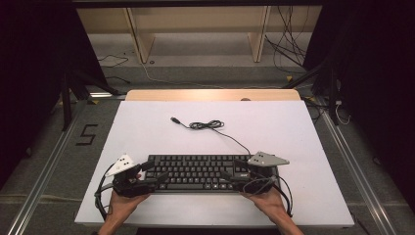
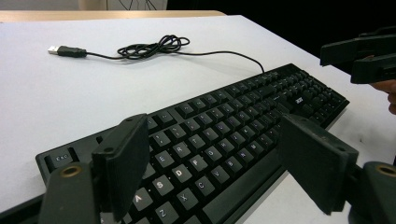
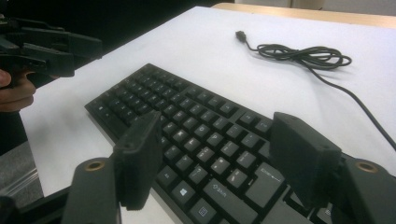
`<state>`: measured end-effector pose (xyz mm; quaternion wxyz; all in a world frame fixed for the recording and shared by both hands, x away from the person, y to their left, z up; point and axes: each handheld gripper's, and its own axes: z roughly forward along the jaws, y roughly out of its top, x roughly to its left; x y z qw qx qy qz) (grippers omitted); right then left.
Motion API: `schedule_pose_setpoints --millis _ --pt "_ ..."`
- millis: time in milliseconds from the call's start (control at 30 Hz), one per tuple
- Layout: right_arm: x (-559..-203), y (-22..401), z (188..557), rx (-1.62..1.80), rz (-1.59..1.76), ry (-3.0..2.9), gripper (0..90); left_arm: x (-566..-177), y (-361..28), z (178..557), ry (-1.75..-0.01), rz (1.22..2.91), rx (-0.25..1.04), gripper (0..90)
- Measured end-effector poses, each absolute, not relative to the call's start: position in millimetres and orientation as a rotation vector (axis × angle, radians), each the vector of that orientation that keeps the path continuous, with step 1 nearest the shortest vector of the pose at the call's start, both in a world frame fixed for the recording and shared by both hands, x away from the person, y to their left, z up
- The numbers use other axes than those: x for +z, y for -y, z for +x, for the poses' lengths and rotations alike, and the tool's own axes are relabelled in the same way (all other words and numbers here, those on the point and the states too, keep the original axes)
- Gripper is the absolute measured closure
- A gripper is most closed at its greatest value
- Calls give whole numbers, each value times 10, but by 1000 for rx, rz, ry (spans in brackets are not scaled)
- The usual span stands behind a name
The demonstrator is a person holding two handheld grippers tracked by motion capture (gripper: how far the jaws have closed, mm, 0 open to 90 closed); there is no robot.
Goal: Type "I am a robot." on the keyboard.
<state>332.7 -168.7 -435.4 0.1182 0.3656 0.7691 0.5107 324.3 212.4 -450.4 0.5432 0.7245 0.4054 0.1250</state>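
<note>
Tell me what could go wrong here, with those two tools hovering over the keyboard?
Both tools, left tool and right tool, sit open at opposite ends of the flat black plastic keyboard. Closing there might press keys or scrape keycaps rather than grip the frame. If only one end lifts, the board could tilt and slip. Its thin black cable ends in a loose coil, which might drag or snag if the keyboard moves.

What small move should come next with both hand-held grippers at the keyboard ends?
Probably lower each onto its end and close. The left hand-held gripper and the right hand-held gripper are open over the keyboard, gripping nothing. The cable lies loose behind it.
</note>
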Motion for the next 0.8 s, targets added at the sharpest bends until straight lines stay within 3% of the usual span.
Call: schedule_pose_setpoints --millis 800 --pt "-4376 2117 3034 1509 1127 -2108 254 -4509 -2116 3240 -950 1735 283 245"
